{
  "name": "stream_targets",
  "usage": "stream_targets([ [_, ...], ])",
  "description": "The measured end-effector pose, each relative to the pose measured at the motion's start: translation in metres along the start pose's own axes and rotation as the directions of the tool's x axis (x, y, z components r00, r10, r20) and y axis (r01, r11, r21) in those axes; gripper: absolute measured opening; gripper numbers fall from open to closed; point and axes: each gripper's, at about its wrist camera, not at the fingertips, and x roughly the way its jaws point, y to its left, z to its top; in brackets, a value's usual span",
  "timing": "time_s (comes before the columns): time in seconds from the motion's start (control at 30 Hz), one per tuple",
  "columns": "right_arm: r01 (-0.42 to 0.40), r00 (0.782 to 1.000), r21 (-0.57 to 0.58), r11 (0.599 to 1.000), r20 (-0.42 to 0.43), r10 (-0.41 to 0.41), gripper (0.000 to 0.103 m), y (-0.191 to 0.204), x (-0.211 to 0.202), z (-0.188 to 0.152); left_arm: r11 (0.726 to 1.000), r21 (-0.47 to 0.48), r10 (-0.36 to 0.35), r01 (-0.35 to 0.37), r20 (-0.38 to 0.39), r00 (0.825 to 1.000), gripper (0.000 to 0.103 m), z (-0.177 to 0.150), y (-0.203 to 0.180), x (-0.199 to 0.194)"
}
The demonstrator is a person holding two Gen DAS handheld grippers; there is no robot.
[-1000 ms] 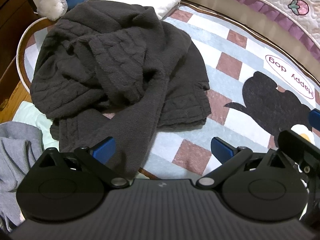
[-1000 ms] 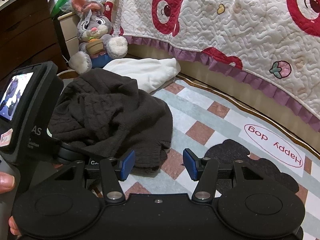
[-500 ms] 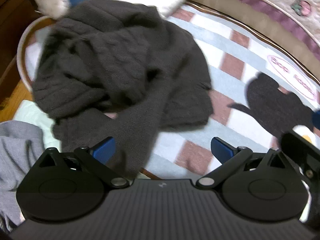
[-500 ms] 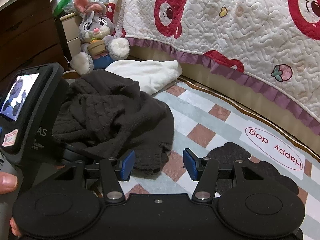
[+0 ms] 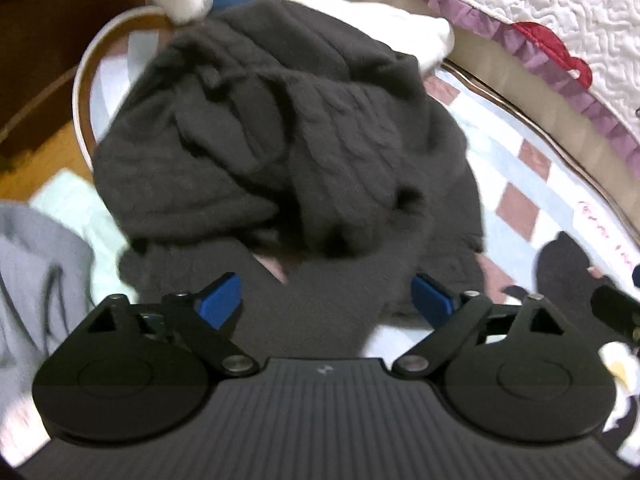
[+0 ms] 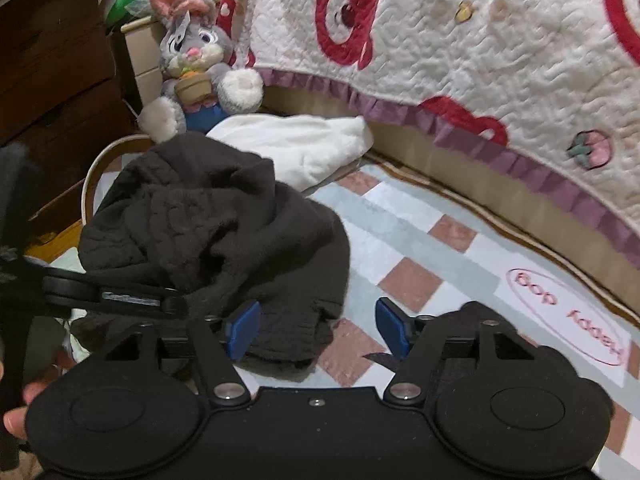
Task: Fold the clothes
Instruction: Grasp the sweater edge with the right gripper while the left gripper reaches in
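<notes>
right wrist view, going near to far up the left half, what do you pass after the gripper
right gripper → dark knit sweater crumpled on the checked rug → white folded cloth → plush bunny sitting against the quilted bedspread

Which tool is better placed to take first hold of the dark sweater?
Left, probably. The left tool is open with the dark knit sweater between its fingers; the right tool, also open, only faces the hem.
</notes>
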Motion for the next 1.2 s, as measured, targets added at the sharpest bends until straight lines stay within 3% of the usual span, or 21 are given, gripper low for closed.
stream_targets([
  [0.07, -0.041, 0.999, 0.001, 0.999, -0.014, 0.041, 0.072, 0.002, 0.013, -0.002, 1.0, -0.012, 0.008, -0.008, 0.014, 1.0, 0.079, 0.004, 0.011, 0.004],
  [0.13, -0.079, 0.996, -0.004, 0.997, -0.028, 0.079, 0.073, 0.006, 0.027, -0.005, 0.997, -0.072, -0.029, 0.03, 0.013, 0.999, 0.061, 0.011, 0.028, 0.005],
  [0.2, -0.112, 0.993, -0.013, 0.994, -0.047, 0.112, 0.073, 0.011, 0.041, -0.009, 0.99, -0.108, -0.087, 0.088, 0.014, 0.996, 0.055, 0.019, 0.041, 0.007],
  [0.3, -0.151, 0.986, -0.021, 0.988, -0.081, 0.148, 0.073, 0.019, 0.061, -0.015, 0.991, -0.093, -0.094, 0.095, 0.015, 0.995, 0.047, 0.031, 0.046, 0.007],
  [0.47, -0.228, 0.968, -0.018, 0.973, -0.108, 0.225, 0.073, 0.028, 0.08, -0.024, 0.984, -0.043, -0.174, 0.173, -0.023, 0.984, 0.051, 0.062, 0.041, 0.015],
  [0.57, -0.247, 0.958, 0.074, 0.966, -0.129, 0.255, 0.074, 0.022, 0.093, -0.027, 0.982, -0.032, -0.189, 0.186, -0.102, 0.977, 0.058, 0.082, 0.032, 0.046],
  [0.63, -0.277, 0.945, 0.149, 0.949, -0.138, 0.298, 0.074, 0.02, 0.099, -0.029, 0.972, -0.062, -0.235, 0.228, -0.158, 0.959, 0.074, 0.092, 0.03, 0.071],
  [0.7, -0.315, 0.93, 0.191, 0.93, -0.135, 0.343, 0.074, 0.023, 0.098, -0.031, 0.923, -0.227, -0.356, 0.309, -0.206, 0.911, 0.076, 0.089, 0.041, 0.102],
  [0.77, -0.356, 0.914, 0.21, 0.91, -0.125, 0.387, 0.074, 0.029, 0.096, -0.032, 0.879, -0.305, -0.432, 0.366, -0.186, 0.882, 0.052, 0.078, 0.053, 0.118],
  [0.8, -0.378, 0.905, 0.22, 0.899, -0.119, 0.409, 0.078, 0.032, 0.096, -0.032, 0.865, -0.322, -0.453, 0.386, -0.17, 0.875, 0.036, 0.074, 0.058, 0.12],
  [0.83, -0.394, 0.898, 0.233, 0.889, -0.111, 0.426, 0.083, 0.035, 0.097, -0.032, 0.854, -0.337, -0.464, 0.395, -0.154, 0.872, 0.028, 0.072, 0.064, 0.119],
  [0.93, -0.405, 0.893, 0.257, 0.877, -0.096, 0.44, 0.084, 0.046, 0.106, -0.029, 0.833, -0.332, -0.487, 0.442, -0.063, 0.871, 0.014, 0.073, 0.077, 0.104],
  [1.0, -0.359, 0.915, 0.252, 0.899, -0.096, 0.392, 0.086, 0.055, 0.12, -0.025, 0.832, -0.305, -0.491, 0.464, -0.013, 0.871, 0.013, 0.073, 0.078, 0.093],
  [1.07, -0.305, 0.937, 0.253, 0.918, -0.093, 0.337, 0.086, 0.059, 0.137, -0.024, 0.813, -0.284, -0.525, 0.509, 0.019, 0.851, 0.012, 0.072, 0.077, 0.086],
  [1.1, -0.277, 0.947, 0.255, 0.926, -0.091, 0.309, 0.08, 0.061, 0.145, -0.023, 0.804, -0.277, -0.542, 0.527, 0.024, 0.84, 0.012, 0.072, 0.075, 0.084],
  [1.13, -0.261, 0.952, 0.258, 0.93, -0.089, 0.292, 0.045, 0.061, 0.152, -0.023, 0.798, -0.259, -0.556, 0.544, 0.031, 0.831, 0.012, 0.072, 0.073, 0.081],
  [1.17, -0.275, 0.947, 0.265, 0.924, -0.09, 0.307, 0.023, 0.059, 0.156, -0.023, 0.793, -0.241, -0.569, 0.56, 0.039, 0.822, 0.012, 0.071, 0.07, 0.078],
  [1.2, -0.287, 0.944, 0.281, 0.916, -0.08, 0.321, 0.016, 0.056, 0.155, -0.022, 0.787, -0.224, -0.58, 0.575, 0.048, 0.813, 0.012, 0.072, 0.068, 0.074],
])
